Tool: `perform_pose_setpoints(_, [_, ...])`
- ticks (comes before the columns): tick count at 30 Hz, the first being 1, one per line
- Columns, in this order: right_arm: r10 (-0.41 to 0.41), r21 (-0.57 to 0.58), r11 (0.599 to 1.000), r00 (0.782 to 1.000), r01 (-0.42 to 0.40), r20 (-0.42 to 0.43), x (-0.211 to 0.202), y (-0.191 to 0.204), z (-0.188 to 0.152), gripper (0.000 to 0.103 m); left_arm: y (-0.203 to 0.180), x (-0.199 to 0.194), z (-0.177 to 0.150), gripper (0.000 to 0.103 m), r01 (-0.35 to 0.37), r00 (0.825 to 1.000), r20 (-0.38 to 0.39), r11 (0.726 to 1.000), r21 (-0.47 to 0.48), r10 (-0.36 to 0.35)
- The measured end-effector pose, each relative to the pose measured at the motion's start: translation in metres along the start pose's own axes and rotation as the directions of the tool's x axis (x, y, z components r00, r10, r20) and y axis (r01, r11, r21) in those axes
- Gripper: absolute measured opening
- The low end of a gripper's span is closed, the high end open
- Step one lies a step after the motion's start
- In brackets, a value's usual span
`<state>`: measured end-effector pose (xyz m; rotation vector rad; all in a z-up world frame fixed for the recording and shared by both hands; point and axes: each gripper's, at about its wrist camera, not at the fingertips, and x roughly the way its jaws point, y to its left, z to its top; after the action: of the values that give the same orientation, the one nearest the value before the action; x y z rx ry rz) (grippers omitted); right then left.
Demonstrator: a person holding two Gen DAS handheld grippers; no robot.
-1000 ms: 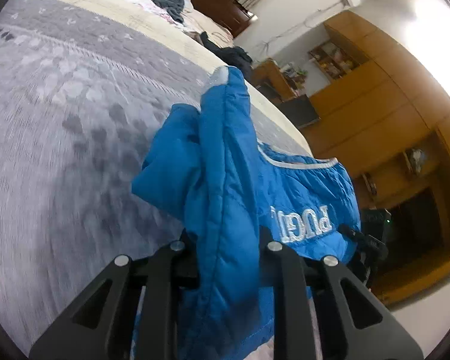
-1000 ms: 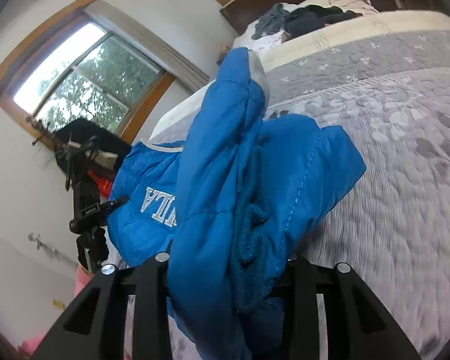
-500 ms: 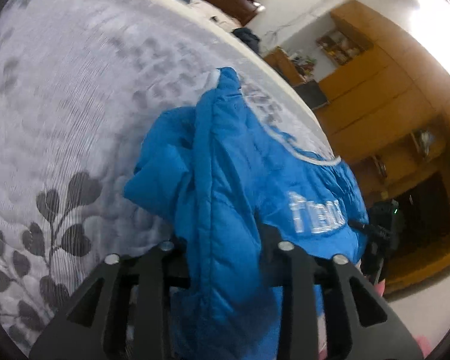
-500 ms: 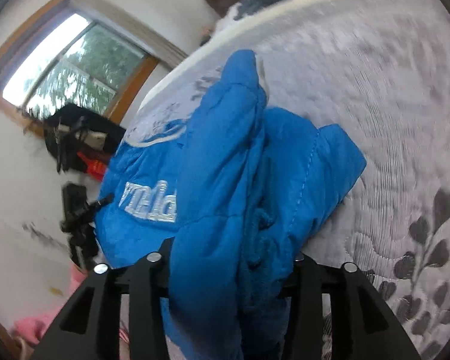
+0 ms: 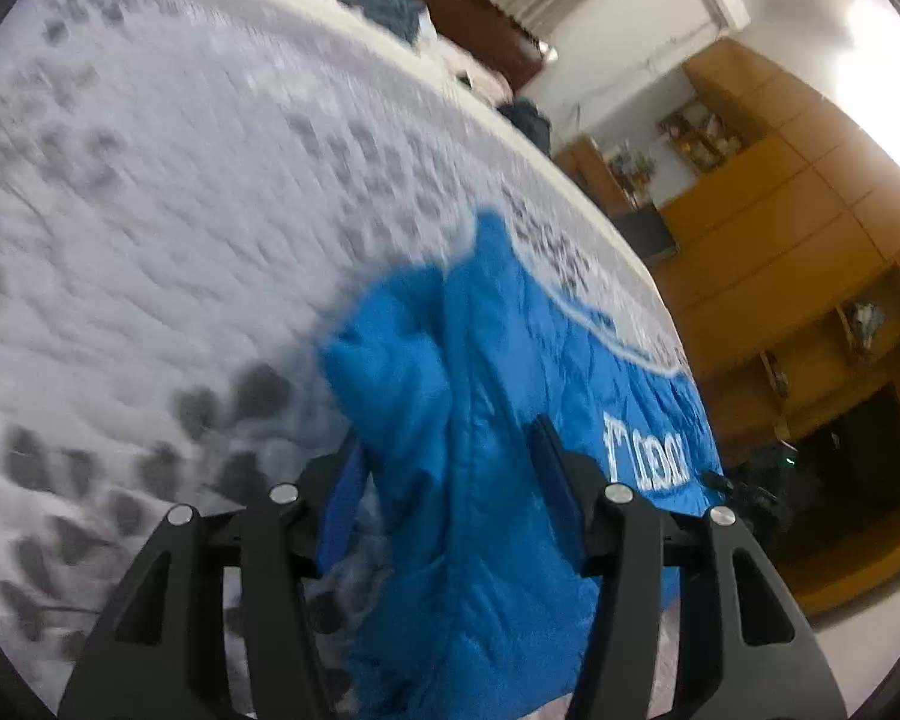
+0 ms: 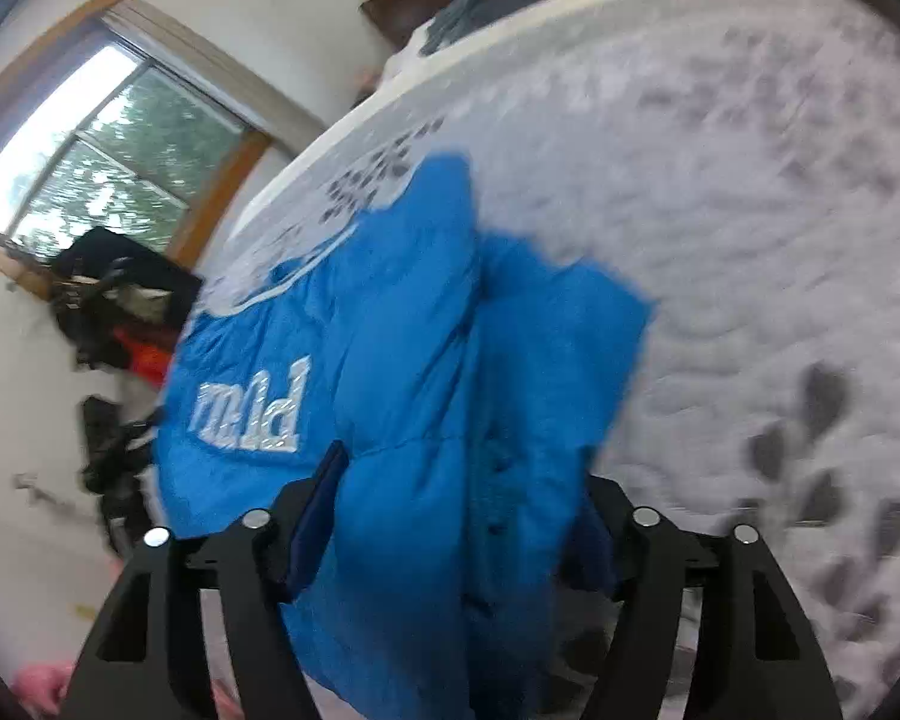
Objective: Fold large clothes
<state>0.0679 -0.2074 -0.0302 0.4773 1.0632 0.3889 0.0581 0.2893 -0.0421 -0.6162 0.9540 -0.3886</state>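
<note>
A bright blue padded jacket (image 5: 510, 360) with white lettering lies bunched on the grey leaf-patterned bed cover (image 5: 180, 210). A folded sleeve ridge runs up its middle. My left gripper (image 5: 444, 456) is open, its fingers spread to either side of that ridge, and the fabric still lies between the pads. In the right wrist view the same jacket (image 6: 390, 312) rests on the bed cover (image 6: 750, 180). My right gripper (image 6: 465, 468) is also open, with the padded fold sitting loosely between its fingers. Both views are blurred by motion.
Dark clothes (image 5: 390, 9) are heaped at the head of the bed. A wooden wardrobe (image 5: 780, 210) stands past the bed's edge. A window (image 6: 90, 138) and dark bags (image 6: 108, 276) are on the other side. Wide bare cover extends beyond the jacket.
Both grippers have come down toward the bed with the jacket. Their fingers now stand wider apart than half a second ago, and the jacket has settled on the cover.
</note>
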Motion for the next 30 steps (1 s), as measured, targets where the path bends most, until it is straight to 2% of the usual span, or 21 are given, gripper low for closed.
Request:
perform_pose_setpoints(3, [-0.093, -0.028, 0.995, 0.992, 0.095, 0.084, -0.024, 0.012, 0.007, 0.071, -0.019, -0.021, 0.003, 0.053, -0.062, 0.995, 0.077, 0.994, 0.084, 0.056])
perform_pose_setpoints(5, [-0.119, -0.068, 0.989, 0.985, 0.129, 0.128, -0.035, 0.029, 0.011, 0.071, -0.038, -0.023, 0.003, 0.053, -0.046, 0.996, 0.08, 0.991, 0.126, 0.036])
perform_pose_setpoints(6, [-0.094, -0.098, 0.989, 0.987, 0.107, 0.129, -0.037, 0.041, 0.012, 0.071, -0.046, -0.023, 0.001, 0.053, -0.033, 0.997, 0.075, 0.989, 0.141, 0.023])
perform_pose_setpoints(9, [-0.019, -0.208, 0.977, 0.997, 0.034, 0.075, -0.027, 0.08, 0.011, 0.071, -0.08, -0.01, -0.009, 0.053, -0.012, 0.999, 0.037, 0.974, 0.227, 0.004])
perform_pose_setpoints(11, [-0.024, -0.276, 0.96, 0.999, 0.034, 0.037, -0.016, 0.099, 0.01, 0.071, -0.095, 0.001, -0.016, 0.055, -0.021, 1.0, 0.018, 0.96, 0.278, 0.017])
perform_pose_setpoints(14, [-0.074, -0.337, 0.939, 0.997, 0.064, -0.017, 0.009, 0.118, 0.008, 0.071, -0.1, 0.021, -0.026, 0.055, -0.04, 0.999, -0.018, 0.947, 0.32, 0.048])
perform_pose_setpoints(17, [-0.125, -0.328, 0.939, 0.991, 0.102, -0.049, 0.029, 0.112, 0.008, 0.071, -0.094, 0.035, -0.03, 0.055, -0.077, 0.995, -0.036, 0.945, 0.317, 0.092])
perform_pose_setpoints(21, [-0.111, -0.282, 0.955, 0.991, 0.085, -0.076, 0.046, 0.098, 0.013, 0.07, -0.083, 0.043, -0.027, 0.055, -0.088, 0.993, -0.046, 0.948, 0.305, 0.107])
perform_pose_setpoints(28, [-0.133, -0.279, 0.954, 0.988, 0.106, -0.081, 0.057, 0.095, 0.012, 0.07, -0.093, 0.049, -0.029, 0.055, -0.184, 0.98, -0.012, 0.924, 0.336, 0.199])
perform_pose_setpoints(30, [-0.124, -0.277, 0.956, 0.99, 0.1, -0.07, 0.05, 0.096, 0.01, 0.07, -0.1, 0.047, -0.032, 0.059, -0.211, 0.974, -0.002, 0.912, 0.351, 0.227])
